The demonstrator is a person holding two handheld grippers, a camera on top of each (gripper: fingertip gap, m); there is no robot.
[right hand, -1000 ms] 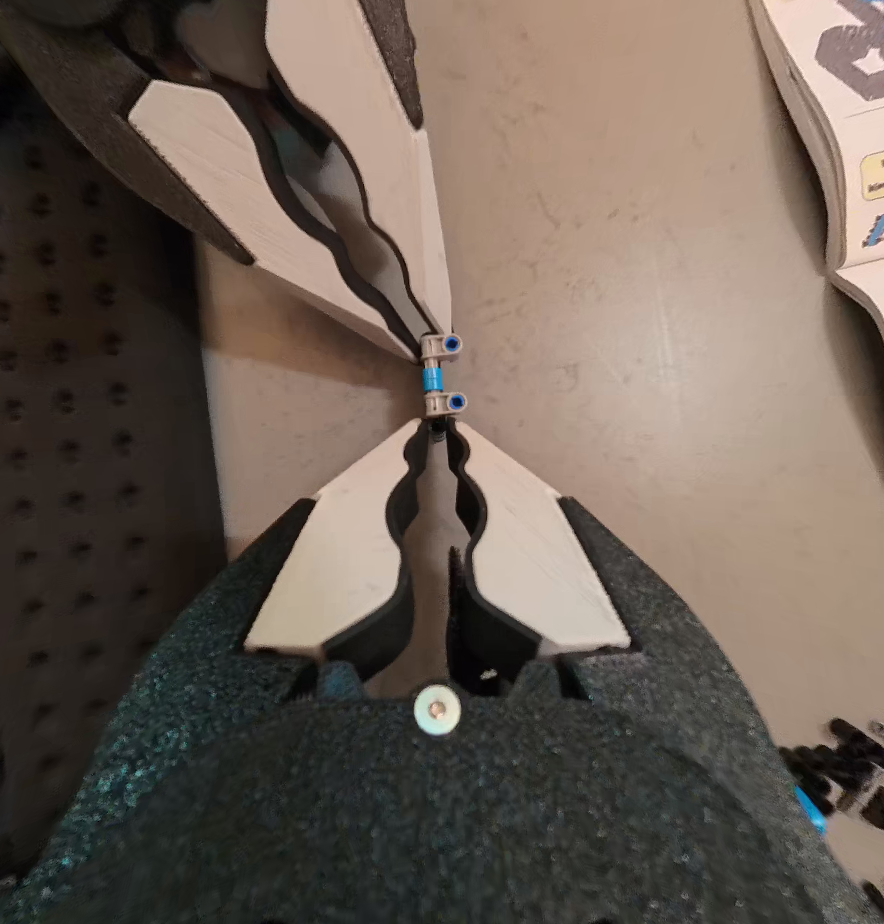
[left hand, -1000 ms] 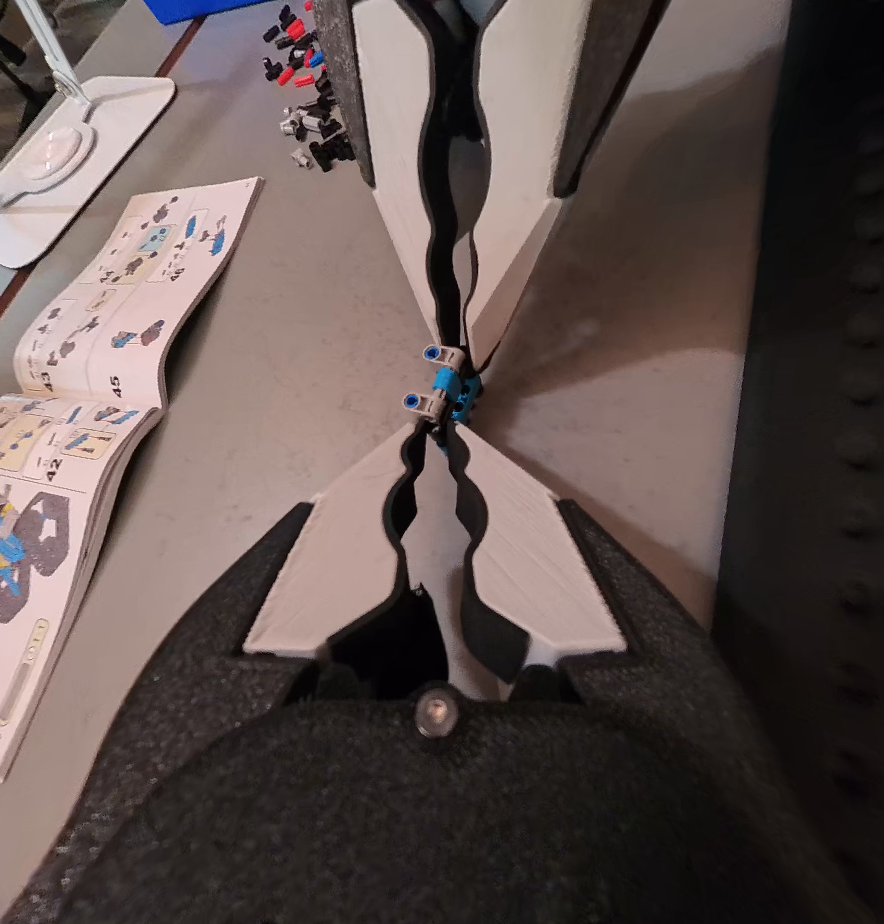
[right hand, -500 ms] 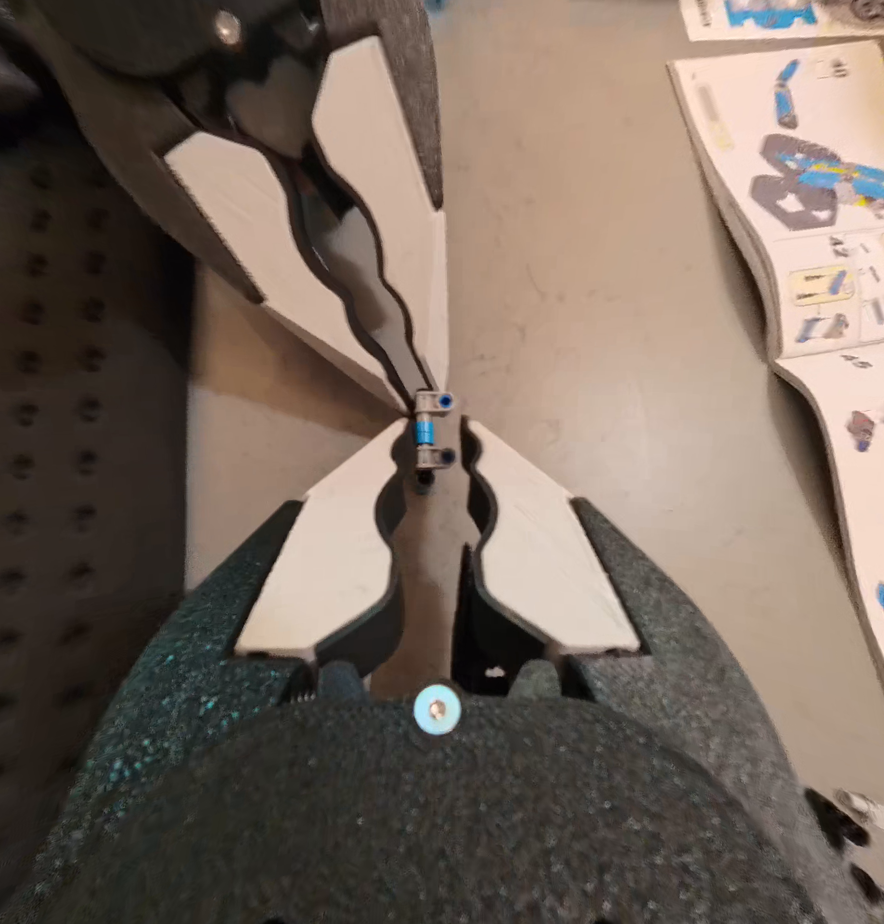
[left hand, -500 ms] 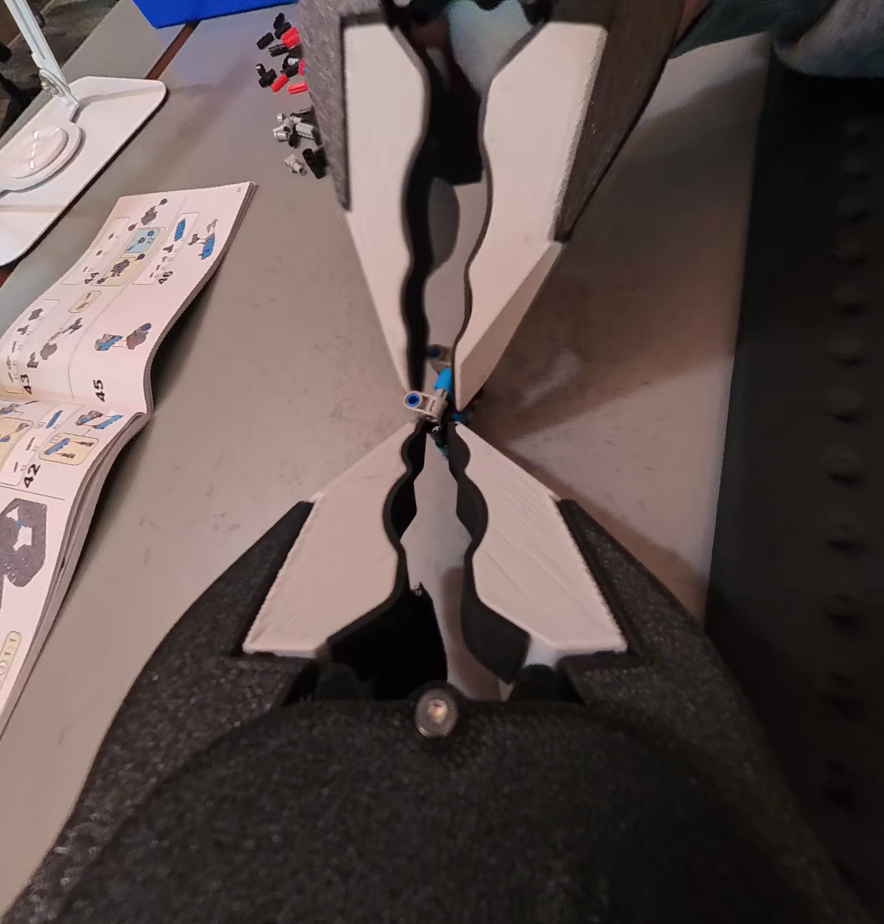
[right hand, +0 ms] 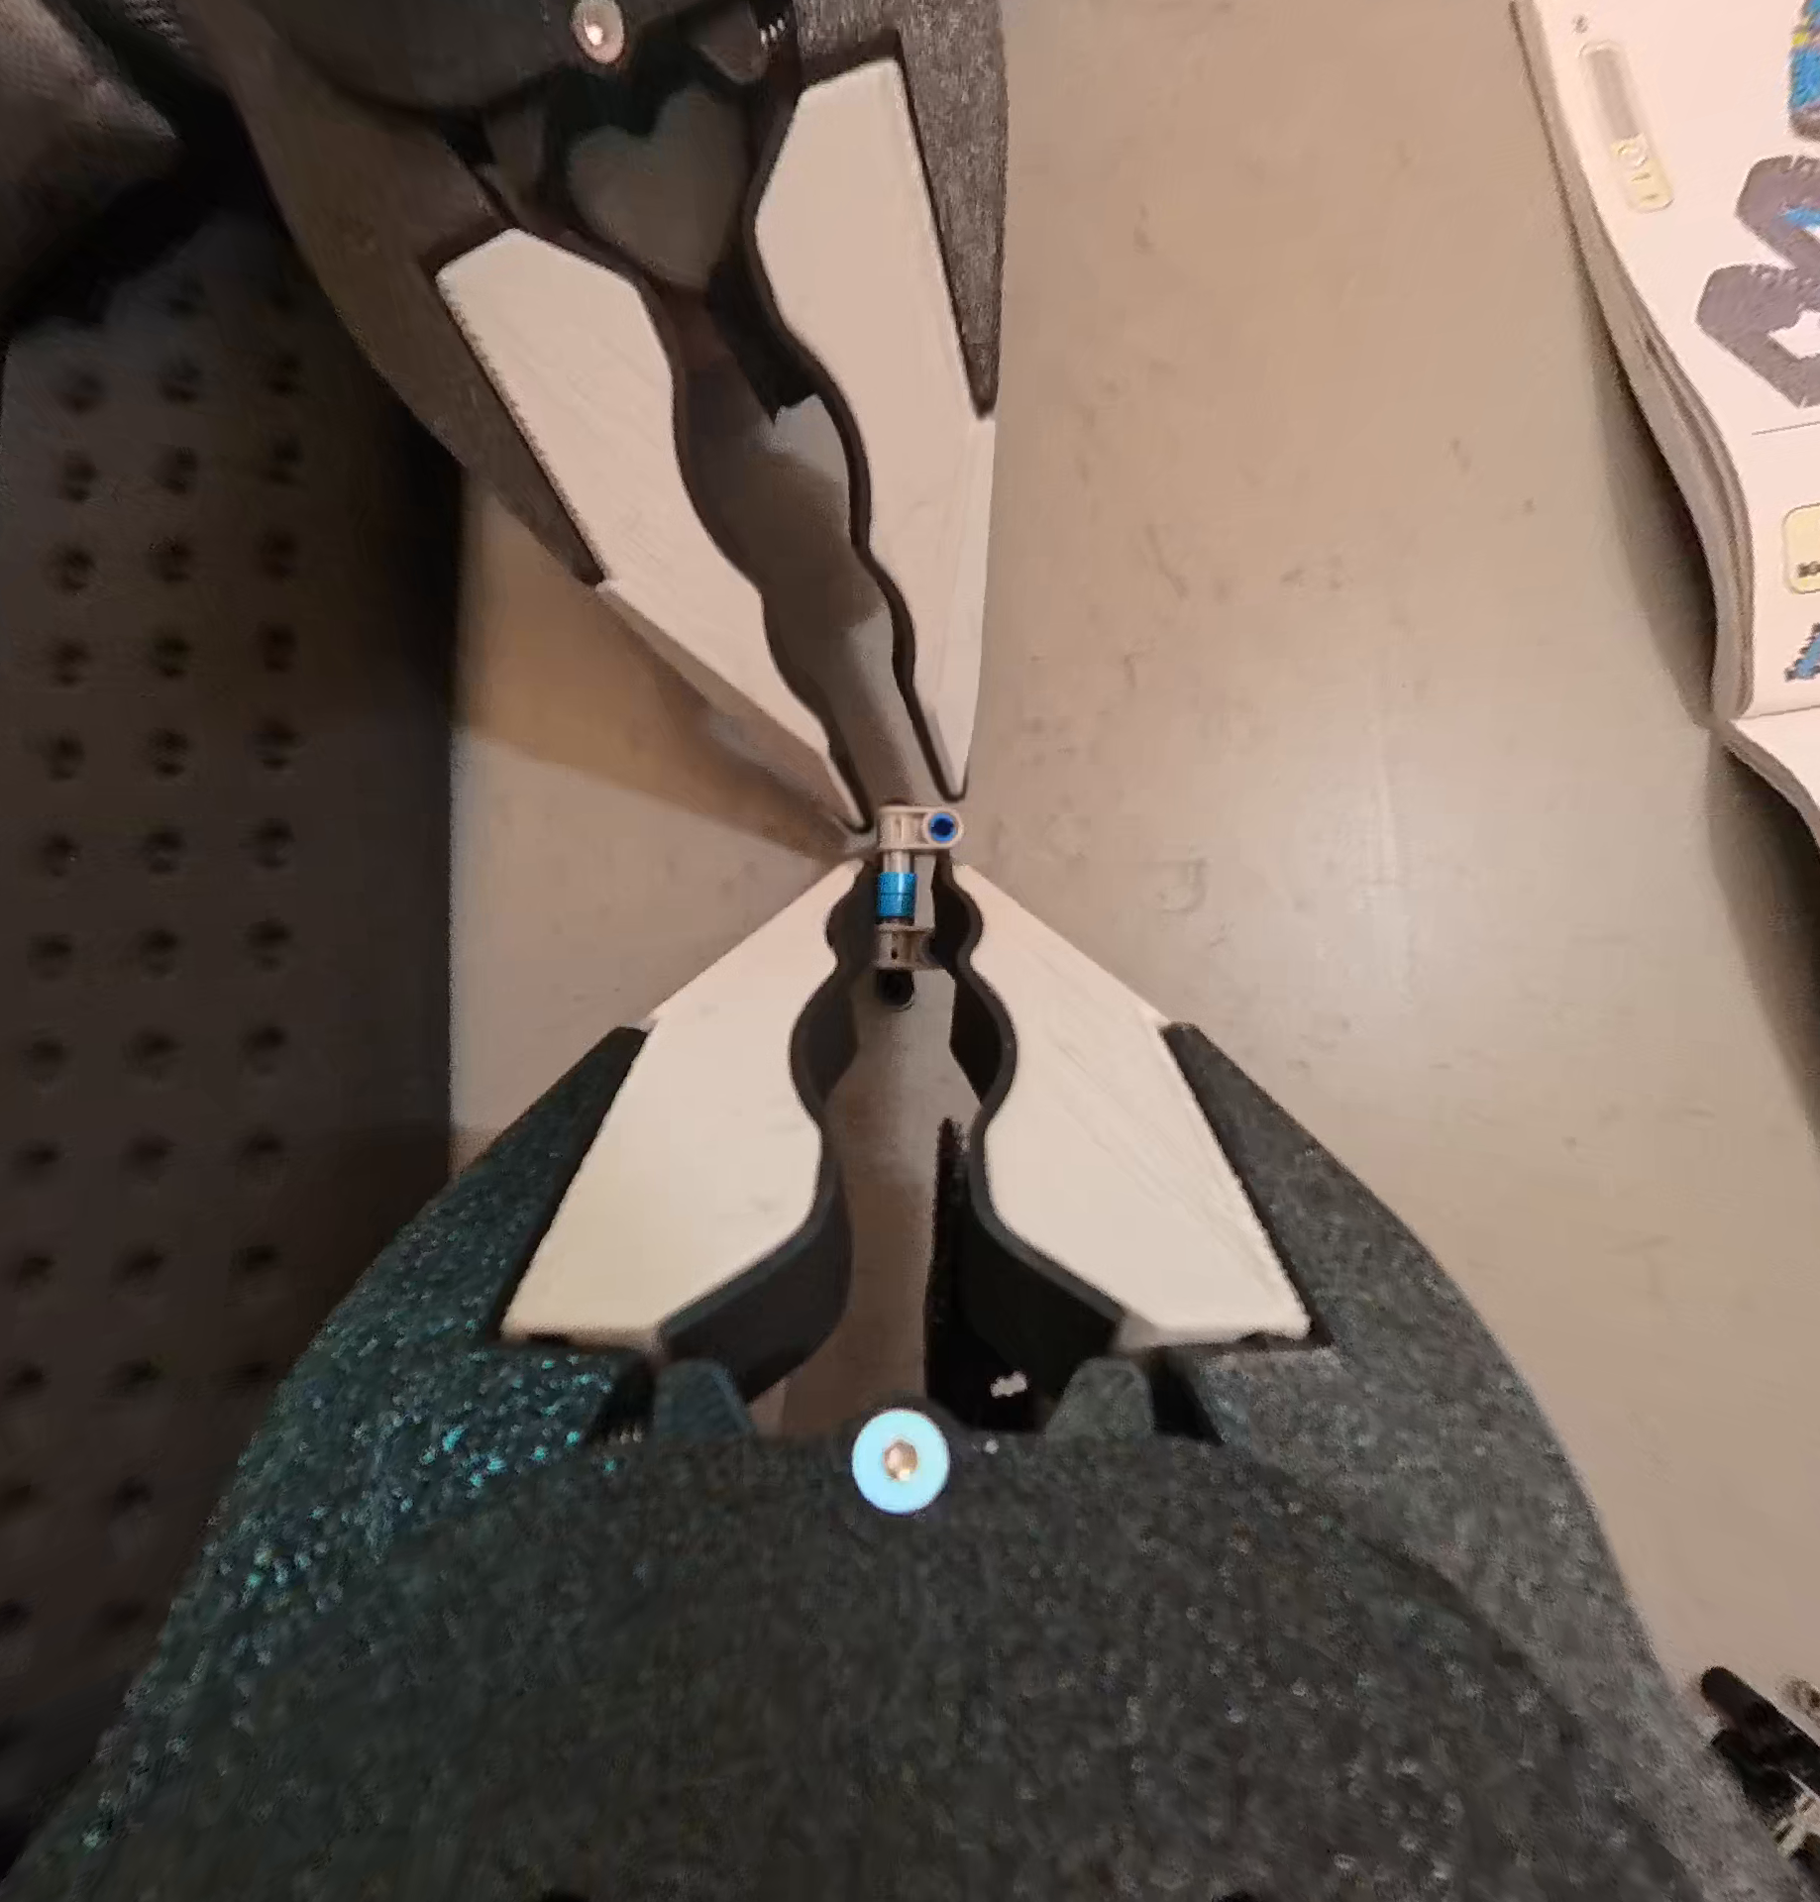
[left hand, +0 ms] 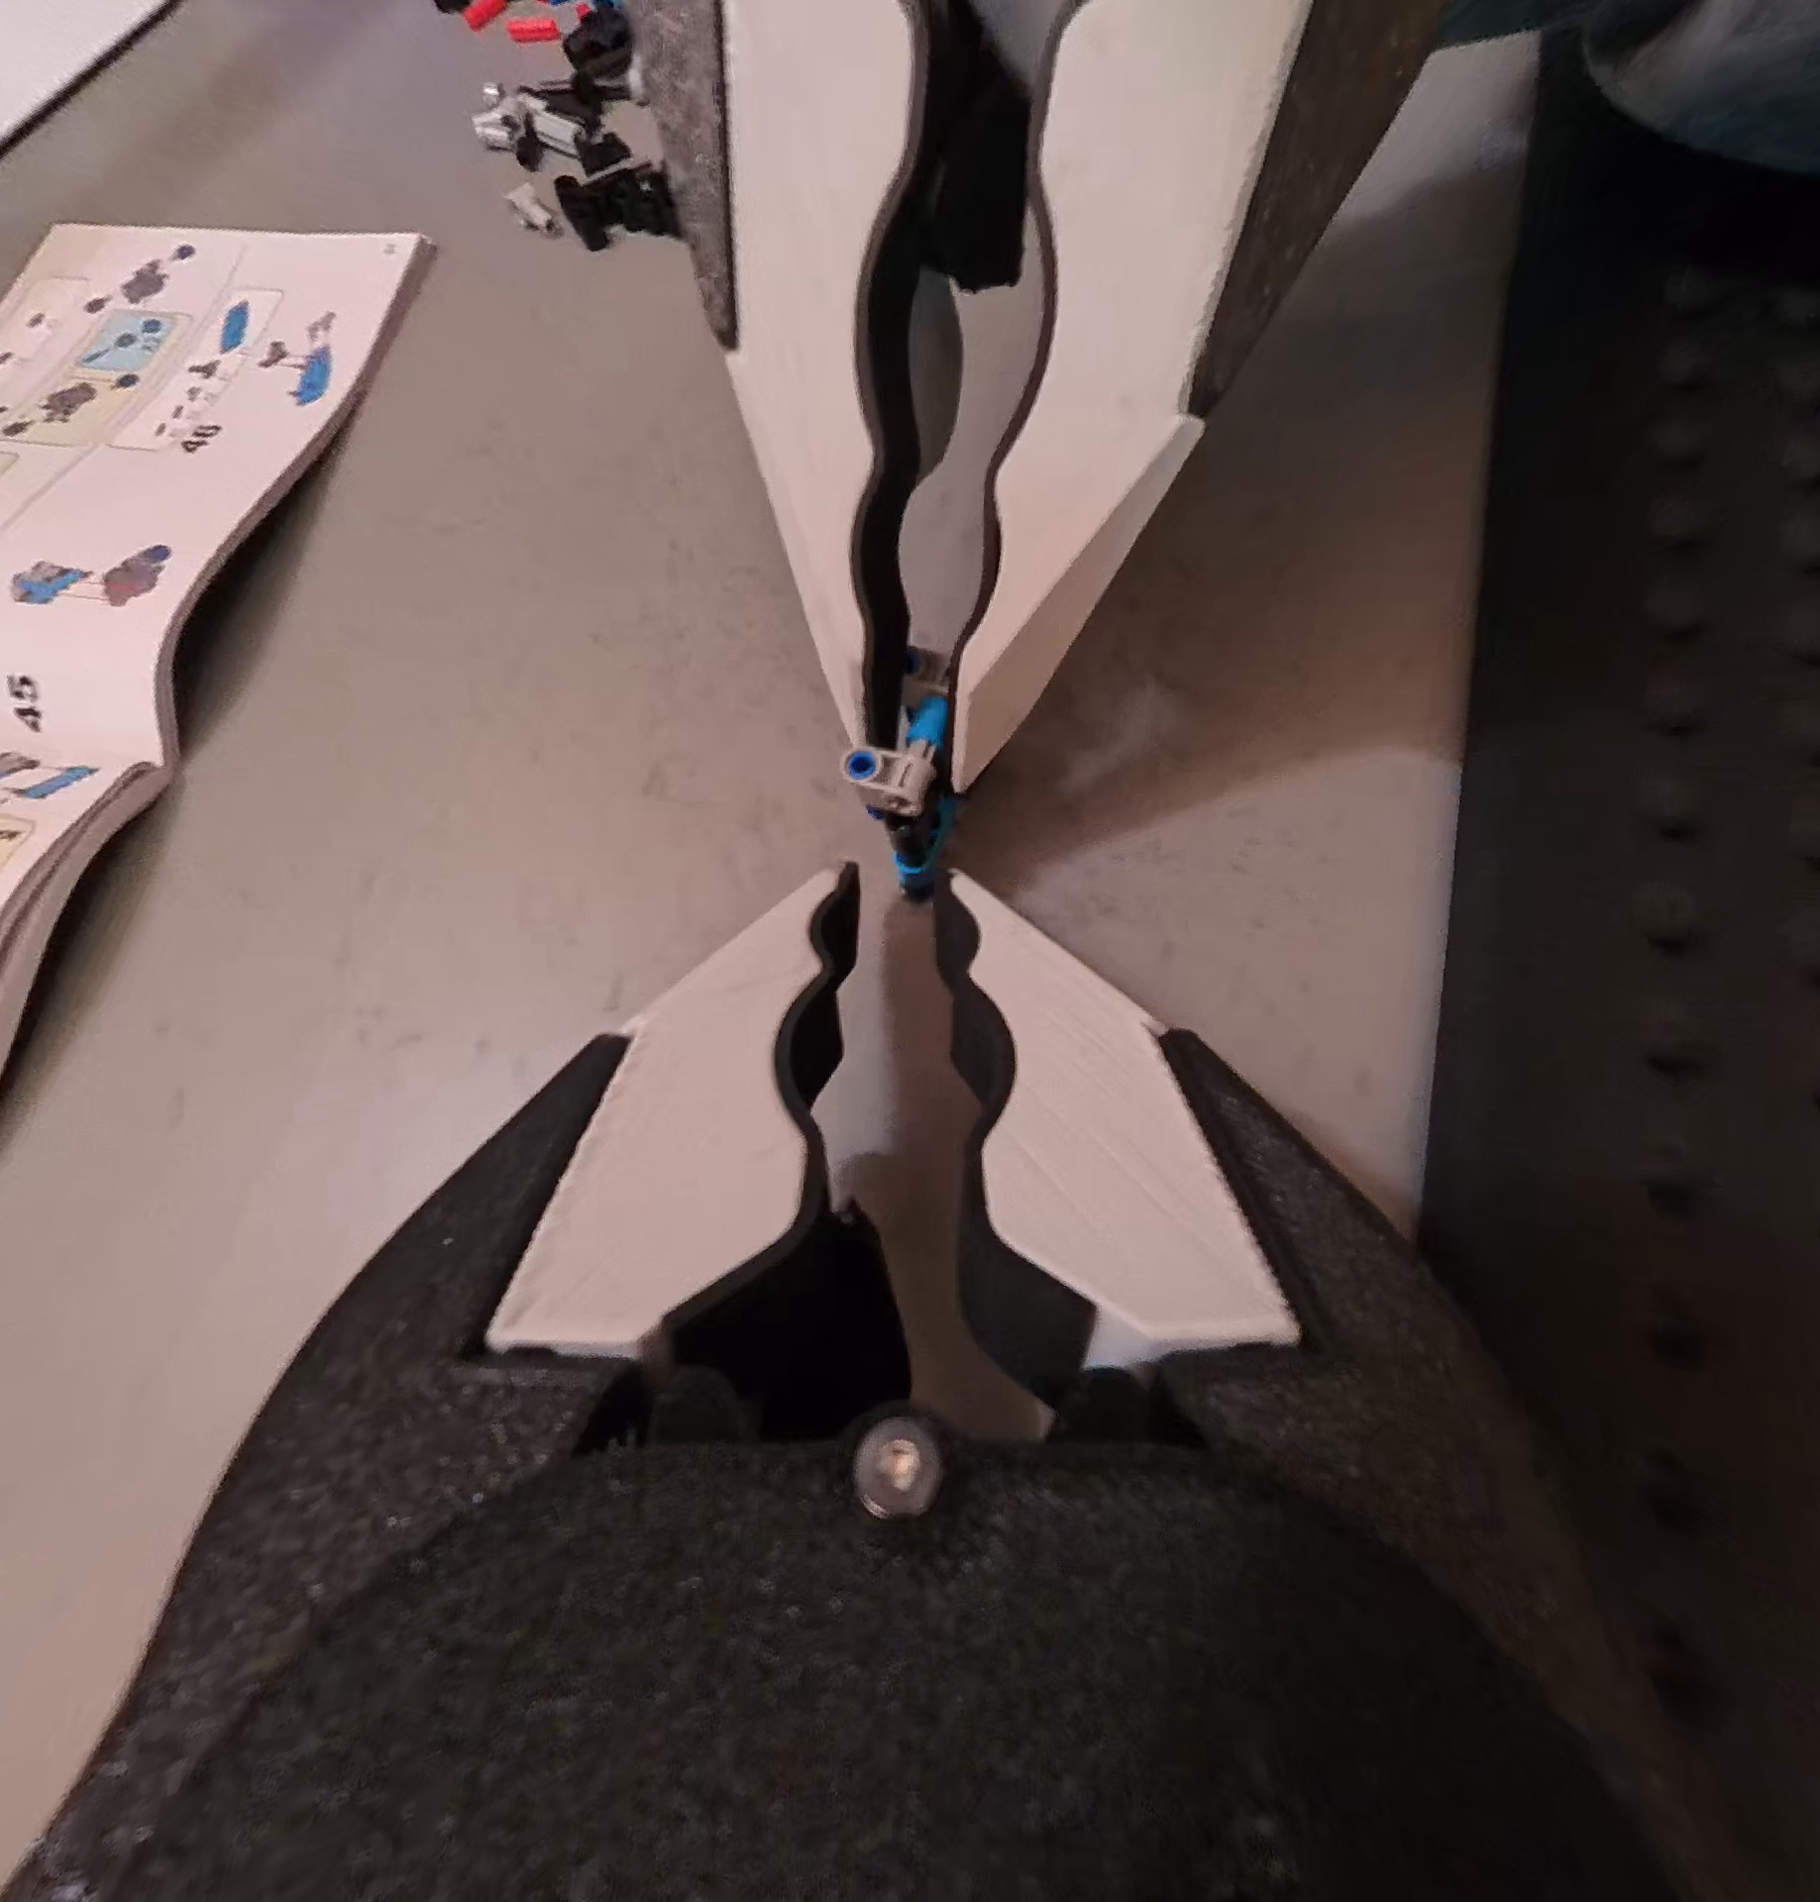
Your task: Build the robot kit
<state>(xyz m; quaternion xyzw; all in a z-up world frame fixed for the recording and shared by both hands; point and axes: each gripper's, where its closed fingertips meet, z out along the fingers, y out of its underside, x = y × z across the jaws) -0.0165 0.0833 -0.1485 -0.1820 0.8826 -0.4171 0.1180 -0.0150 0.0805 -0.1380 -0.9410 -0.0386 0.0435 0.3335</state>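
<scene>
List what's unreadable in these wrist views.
Left wrist view: far end of small grey-and-blue plastic pin assembly, sunk between fingers of right tool.
Same view: whether left tool touches it, blurred.
Same view: loose black and red plastic pieces, partly behind right tool.
Both views: open paper instruction booklet, edge-cropped.

Opposed close wrist views, seemingly downward-tilted, sharing grey-blue piece (left hand: 890,774) (right hand: 903,875)

Grey-beige, faintly scuffed surface (left hand: 494,844) under warm light, edged on one side by a dark mat with rows of round dimples (left hand: 1688,926), with an open picture booklet (left hand: 113,432) and scattered small black, red and grey parts (left hand: 576,134) lying farther off.
</scene>
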